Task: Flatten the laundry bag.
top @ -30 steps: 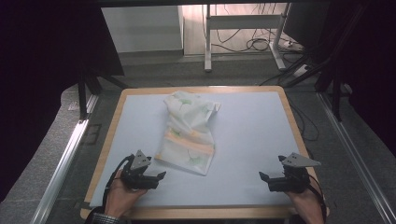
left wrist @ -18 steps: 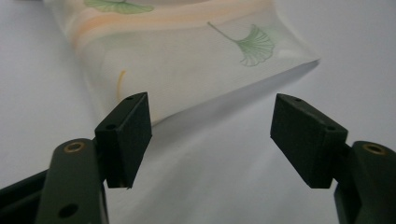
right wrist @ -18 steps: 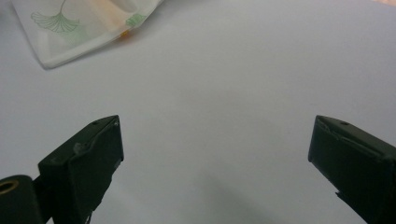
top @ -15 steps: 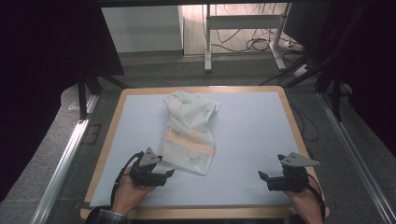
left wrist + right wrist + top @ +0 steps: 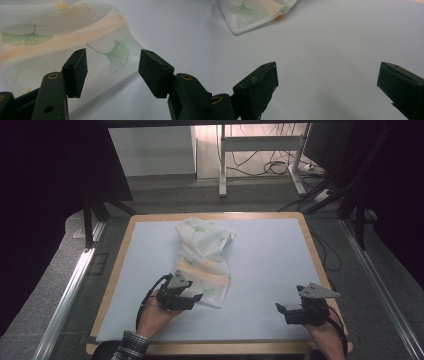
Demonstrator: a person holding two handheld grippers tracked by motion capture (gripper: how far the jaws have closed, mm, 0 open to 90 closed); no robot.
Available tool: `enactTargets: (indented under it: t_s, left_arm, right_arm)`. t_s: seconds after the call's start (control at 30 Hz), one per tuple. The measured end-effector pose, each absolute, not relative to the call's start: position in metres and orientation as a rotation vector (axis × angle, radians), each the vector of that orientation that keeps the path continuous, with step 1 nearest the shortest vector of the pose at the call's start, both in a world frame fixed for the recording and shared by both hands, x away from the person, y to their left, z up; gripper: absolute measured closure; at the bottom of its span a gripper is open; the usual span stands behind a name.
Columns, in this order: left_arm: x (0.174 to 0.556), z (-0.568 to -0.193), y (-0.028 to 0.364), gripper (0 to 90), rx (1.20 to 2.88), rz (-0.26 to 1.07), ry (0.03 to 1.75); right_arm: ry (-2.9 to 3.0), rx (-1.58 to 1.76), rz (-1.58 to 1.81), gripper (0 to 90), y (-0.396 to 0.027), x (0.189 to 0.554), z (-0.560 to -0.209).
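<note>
The left tongs (image 5: pixel 192 298) sit at the near corner of the ginkgo-print cloth (image 5: pixel 205 260), which lies crumpled on the pale blue tabletop (image 5: pixel 270 265) and stretches away from them toward the far edge. In the left gripper view the 2 jaws stand about half spread and have just been closing, with the cloth's near corner (image 5: pixel 110 62) lying between and just beyond them; the pads do not seem to press on the fabric, though its edge runs close under the left jaw. The right tongs (image 5: pixel 286 312) rest well apart from the cloth, jaws spread wide over bare tabletop, the cloth's corner (image 5: pixel 257 15) far ahead to their left.
</note>
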State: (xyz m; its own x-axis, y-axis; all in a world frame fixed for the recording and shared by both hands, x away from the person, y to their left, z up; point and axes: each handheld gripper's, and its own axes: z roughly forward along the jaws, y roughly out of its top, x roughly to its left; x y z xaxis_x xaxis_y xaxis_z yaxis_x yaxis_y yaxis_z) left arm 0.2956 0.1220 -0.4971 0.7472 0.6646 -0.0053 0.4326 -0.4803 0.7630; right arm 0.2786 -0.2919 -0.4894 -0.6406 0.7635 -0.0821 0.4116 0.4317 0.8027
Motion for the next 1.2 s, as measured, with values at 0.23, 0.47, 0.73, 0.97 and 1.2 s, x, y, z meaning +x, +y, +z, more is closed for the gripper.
enactTargets:
  t_s: [0.23, 0.47, 0.73, 0.97, 1.2]
  left_arm:
    - [0.310, -0.495, 0.102, 49.2, 2.160, 0.366, 0.795]
    - [0.320, -0.495, 0.087, 58.5, 2.178, 0.343, 0.767]
    - [0.337, -0.496, 0.058, 57.0, 2.209, 0.323, 0.729]
    - [0.349, -0.499, 0.030, 51.1, 2.231, 0.344, 0.745]
    - [0.368, -0.514, 0.015, 45.6, 2.285, 0.372, 0.832]
  right_arm:
    - [2.246, 0.993, 1.083, 3.2, -0.292, 0.278, -0.489]
    - [2.243, 0.999, 1.073, 3.2, -0.292, 0.278, -0.489]
    - [2.251, 1.004, 1.054, 3.2, -0.292, 0.278, -0.490]
    - [2.253, 1.008, 1.042, 3.2, -0.292, 0.278, -0.491]
    - [2.255, 1.004, 1.031, 3.2, -0.292, 0.278, -0.491]
